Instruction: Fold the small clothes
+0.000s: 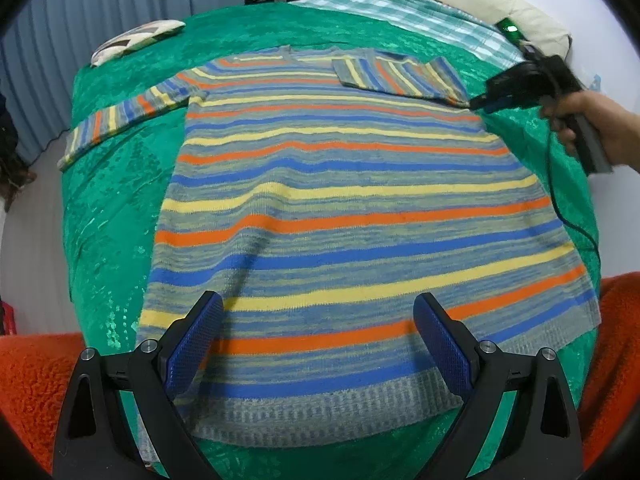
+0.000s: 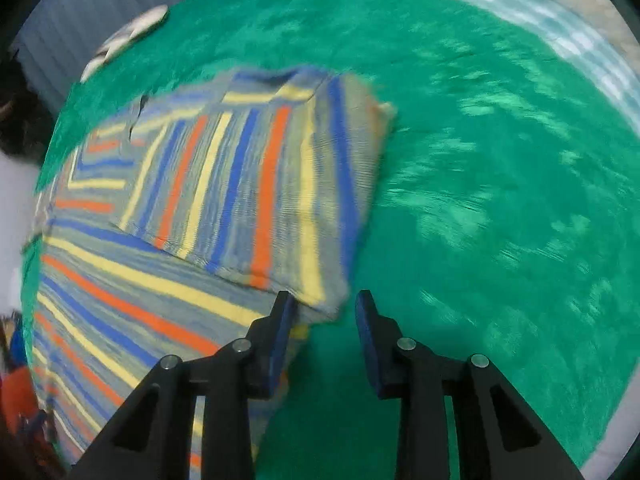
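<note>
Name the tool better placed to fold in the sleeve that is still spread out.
Left, probably. The left tool hangs open over the sweater hem, the outstretched sleeve on its side. The right tool sits open by the folded sleeve, across the garment.

Black tool (image 1: 318, 312), blue pads (image 1: 442, 344), silver screws

green textured bedspread (image 1: 120, 208) over bed, patterned cushion (image 1: 136, 40) at far left corner, teal checked cloth (image 1: 400, 12) along far edge, orange fuzzy blanket (image 1: 32, 380) at near edge, blue pleated curtain (image 1: 100, 4) behind
</note>
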A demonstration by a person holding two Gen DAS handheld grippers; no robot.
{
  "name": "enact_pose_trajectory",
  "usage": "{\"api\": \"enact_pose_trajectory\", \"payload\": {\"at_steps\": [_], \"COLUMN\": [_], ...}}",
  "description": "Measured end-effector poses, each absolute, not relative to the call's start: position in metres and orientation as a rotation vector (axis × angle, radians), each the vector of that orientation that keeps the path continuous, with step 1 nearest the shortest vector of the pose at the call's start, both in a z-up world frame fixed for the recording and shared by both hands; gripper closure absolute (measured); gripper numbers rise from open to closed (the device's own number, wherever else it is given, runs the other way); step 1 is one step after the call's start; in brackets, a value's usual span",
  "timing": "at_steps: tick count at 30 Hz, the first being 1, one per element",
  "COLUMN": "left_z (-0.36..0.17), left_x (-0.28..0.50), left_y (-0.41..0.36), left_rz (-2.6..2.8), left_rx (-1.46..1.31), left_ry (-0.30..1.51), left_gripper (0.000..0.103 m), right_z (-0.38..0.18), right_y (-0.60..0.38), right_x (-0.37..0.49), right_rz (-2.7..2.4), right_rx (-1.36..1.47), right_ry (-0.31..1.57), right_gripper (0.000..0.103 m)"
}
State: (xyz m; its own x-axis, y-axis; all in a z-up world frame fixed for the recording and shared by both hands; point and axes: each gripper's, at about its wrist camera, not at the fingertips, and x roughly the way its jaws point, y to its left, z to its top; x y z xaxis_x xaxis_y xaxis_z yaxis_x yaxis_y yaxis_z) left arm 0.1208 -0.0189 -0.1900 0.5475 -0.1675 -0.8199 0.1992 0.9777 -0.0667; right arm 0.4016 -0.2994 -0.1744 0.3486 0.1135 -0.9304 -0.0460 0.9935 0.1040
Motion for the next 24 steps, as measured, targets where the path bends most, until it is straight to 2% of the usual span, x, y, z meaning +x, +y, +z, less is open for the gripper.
{"api": "enact_pose_trajectory", "payload": {"at_steps": [6, 13, 18, 22, 24], "left_z": [-0.19, -0.206, -0.198, -0.206, -0.212], "left_x": [0.117, 0.103, 0.091, 0.089, 0.087], "left_y": [-0.026, -0.042, -0.039, -0.043, -0.048], "left_rz": [-0.254, -0.281, -0.307, -0.308, -0.306], "left_rx": [0.043, 0.153, 0.132, 0.134, 0.174], "left_ry": [0.978, 1.042, 1.024, 1.064, 1.081], "left_gripper": [0.006, 0.006, 0.006, 0.005, 0.003], "right_z": [-0.143, -0.177, -0.155, -0.133, -0.144], "right_y": [-0.262, -0.228, -0.221, -0.212, -0.2], "right_x": [0.32, 0.176, 0.105, 0.092, 0.095], "right_rz": [0.351, 0.404, 0.256, 0.204, 0.199], "right_rx": [0.021, -0.003, -0.103, 0.034, 0.071], "right_ry": [1.201, 1.388, 1.29, 1.131, 1.138], "right_gripper": [0.07, 0.07, 0.069, 0.067, 0.064]}}
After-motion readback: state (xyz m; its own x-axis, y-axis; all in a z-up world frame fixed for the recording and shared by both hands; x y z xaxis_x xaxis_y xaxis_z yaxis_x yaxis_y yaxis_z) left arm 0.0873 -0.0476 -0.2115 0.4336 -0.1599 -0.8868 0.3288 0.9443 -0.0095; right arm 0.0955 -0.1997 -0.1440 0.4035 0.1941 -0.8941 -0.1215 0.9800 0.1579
